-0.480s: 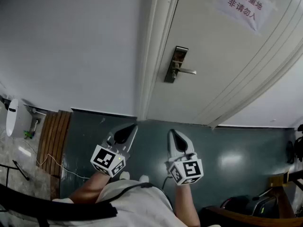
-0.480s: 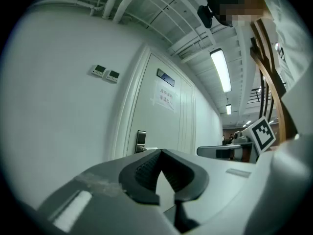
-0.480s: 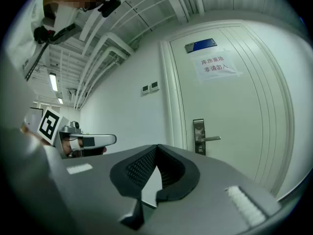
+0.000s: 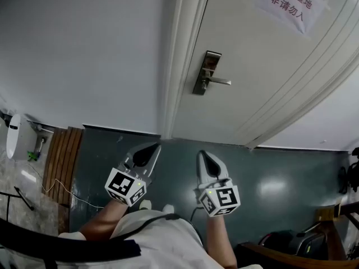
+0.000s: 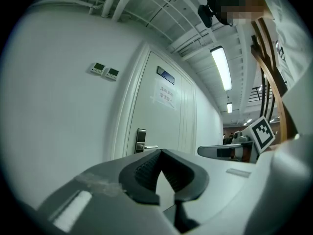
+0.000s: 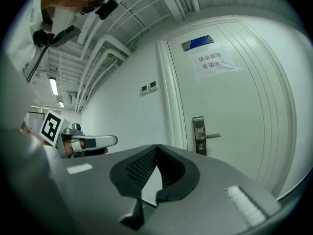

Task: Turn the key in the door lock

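Observation:
The white door (image 4: 269,77) is closed. On it a metal lock plate (image 4: 207,72) carries a lever handle (image 4: 220,82) that points right. I make out no key on the plate. My left gripper (image 4: 149,152) and right gripper (image 4: 207,160) hover side by side over the floor, well short of the door and pointing toward it. Both are shut, with nothing between the jaws. The left gripper view shows the lock plate (image 5: 141,141) far beyond the closed left gripper (image 5: 160,152). From the right gripper (image 6: 156,147), the lock plate (image 6: 198,135) is ahead and to the right.
A paper notice (image 4: 290,3) hangs high on the door. The door frame (image 4: 182,66) meets a plain white wall (image 4: 84,55) on the left. Wooden slats (image 4: 63,161) and a thin cable lie at the left, and dark furniture (image 4: 314,240) stands at the lower right.

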Action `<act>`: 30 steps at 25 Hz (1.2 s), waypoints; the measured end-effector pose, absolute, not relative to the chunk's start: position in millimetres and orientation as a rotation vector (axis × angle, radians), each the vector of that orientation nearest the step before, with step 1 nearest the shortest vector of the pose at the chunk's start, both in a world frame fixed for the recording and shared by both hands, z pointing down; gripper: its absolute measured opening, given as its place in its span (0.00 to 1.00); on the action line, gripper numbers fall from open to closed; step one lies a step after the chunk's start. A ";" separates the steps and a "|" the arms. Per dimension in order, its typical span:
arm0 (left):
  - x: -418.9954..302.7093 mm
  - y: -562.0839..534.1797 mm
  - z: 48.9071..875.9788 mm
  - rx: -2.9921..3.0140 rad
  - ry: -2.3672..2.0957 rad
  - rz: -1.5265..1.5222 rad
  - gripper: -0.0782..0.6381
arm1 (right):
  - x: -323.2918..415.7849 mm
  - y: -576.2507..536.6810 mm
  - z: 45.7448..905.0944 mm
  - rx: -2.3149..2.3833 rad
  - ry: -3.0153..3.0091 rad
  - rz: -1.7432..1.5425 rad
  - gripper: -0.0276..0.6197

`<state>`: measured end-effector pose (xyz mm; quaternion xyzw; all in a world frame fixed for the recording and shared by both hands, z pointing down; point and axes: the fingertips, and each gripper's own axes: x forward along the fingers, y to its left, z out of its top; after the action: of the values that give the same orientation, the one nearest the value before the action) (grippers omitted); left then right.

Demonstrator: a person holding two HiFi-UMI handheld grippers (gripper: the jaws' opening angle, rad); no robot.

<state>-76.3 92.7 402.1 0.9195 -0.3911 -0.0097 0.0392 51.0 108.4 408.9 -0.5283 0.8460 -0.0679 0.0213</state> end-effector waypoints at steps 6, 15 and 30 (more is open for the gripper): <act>-66.1 93.8 405.6 2.812 -1.203 -0.013 0.11 | 66.1 110.1 412.2 -1.635 2.628 -0.216 0.06; -42.1 100.7 404.5 2.801 -1.254 -0.026 0.12 | 79.8 114.5 412.6 -1.600 2.656 -0.182 0.06; -36.0 112.9 418.6 2.751 -1.329 0.003 0.12 | 98.1 122.0 439.5 -1.561 2.705 -0.253 0.06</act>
<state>-36.0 112.9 418.6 0.8996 -0.4346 0.0011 0.0429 98.1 122.0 439.5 -0.4981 0.8633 -0.0807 0.0039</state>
